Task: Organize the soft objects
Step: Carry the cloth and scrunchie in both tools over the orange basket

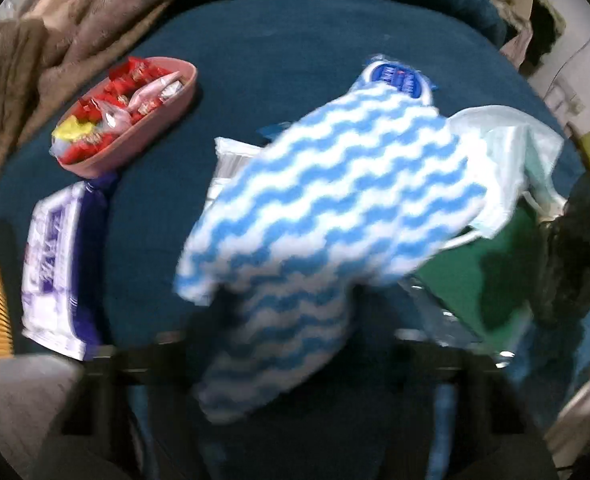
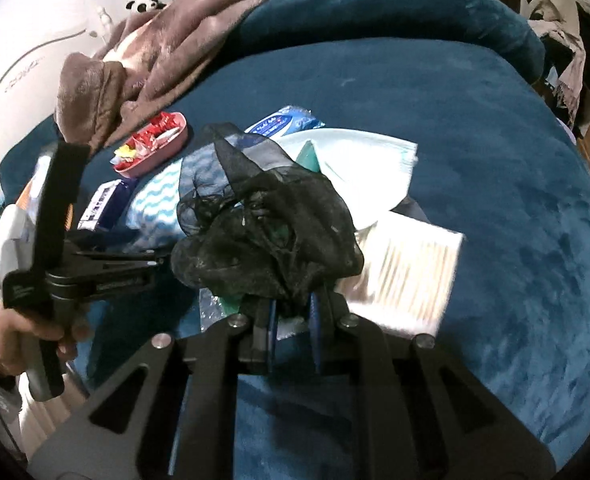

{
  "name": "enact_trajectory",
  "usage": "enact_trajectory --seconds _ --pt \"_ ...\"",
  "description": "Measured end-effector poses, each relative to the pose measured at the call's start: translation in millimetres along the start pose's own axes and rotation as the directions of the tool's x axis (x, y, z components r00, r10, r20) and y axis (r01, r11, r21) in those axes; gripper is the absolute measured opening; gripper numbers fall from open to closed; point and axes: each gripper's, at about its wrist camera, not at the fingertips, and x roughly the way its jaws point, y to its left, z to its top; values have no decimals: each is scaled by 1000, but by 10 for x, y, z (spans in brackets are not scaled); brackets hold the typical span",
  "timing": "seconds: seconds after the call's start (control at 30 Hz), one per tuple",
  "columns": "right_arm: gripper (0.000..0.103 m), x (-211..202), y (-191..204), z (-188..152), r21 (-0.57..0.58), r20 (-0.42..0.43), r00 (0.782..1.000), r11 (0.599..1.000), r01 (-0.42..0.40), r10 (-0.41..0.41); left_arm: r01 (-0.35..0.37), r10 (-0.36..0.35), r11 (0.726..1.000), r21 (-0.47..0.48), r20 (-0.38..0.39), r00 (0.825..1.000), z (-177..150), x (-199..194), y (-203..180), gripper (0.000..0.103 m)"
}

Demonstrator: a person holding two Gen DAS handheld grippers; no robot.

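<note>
A blue-and-white wavy-striped cloth (image 1: 335, 200) hangs lifted above the blue cushion, and my left gripper (image 1: 291, 320) is shut on its lower end. From the right wrist view the same cloth (image 2: 155, 200) shows beside the left gripper (image 2: 151, 260), which a hand (image 2: 15, 336) holds. My right gripper (image 2: 291, 312) is shut on a crumpled black mesh fabric (image 2: 267, 240), raised off the pile. That black fabric (image 1: 575, 260) also appears at the right edge of the left wrist view. The picture is blurred.
On the blue plush cushion (image 2: 475, 140) lie a pink tray of sweets (image 1: 127, 116), a purple-and-white pack (image 1: 59, 264), a blue wipes pack (image 1: 395, 78), pale face masks (image 2: 359, 160), a green pack (image 1: 463, 280) and a cotton-swab pack (image 2: 403, 272). A brown blanket (image 2: 155, 48) covers the back left.
</note>
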Motion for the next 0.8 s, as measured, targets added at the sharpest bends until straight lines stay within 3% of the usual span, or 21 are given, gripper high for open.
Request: enact_trajectory --seconds 0.07,0.3,0.43,0.63,0.8 --pt "14 -62 -17 -10 10 8 1000 1000 -2 2 56 -56 998 -28 3 998 -43 -28 5 16" --pt "14 -266 13 46 55 75 997 998 -16 12 114 -104 989 -92 105 989 -308 -560 47 14" --pt "14 -413 47 53 71 118 993 997 -30 21 158 -138 982 -106 173 975 -407 -935 34 14" --pt "14 -576 137 94 66 159 987 997 -39 28 227 -181 965 -132 291 939 -290 -1467 101 14" --pt "14 -682 245 103 46 173 984 998 -44 35 221 -172 966 -132 308 936 -256 -1701 137 14"
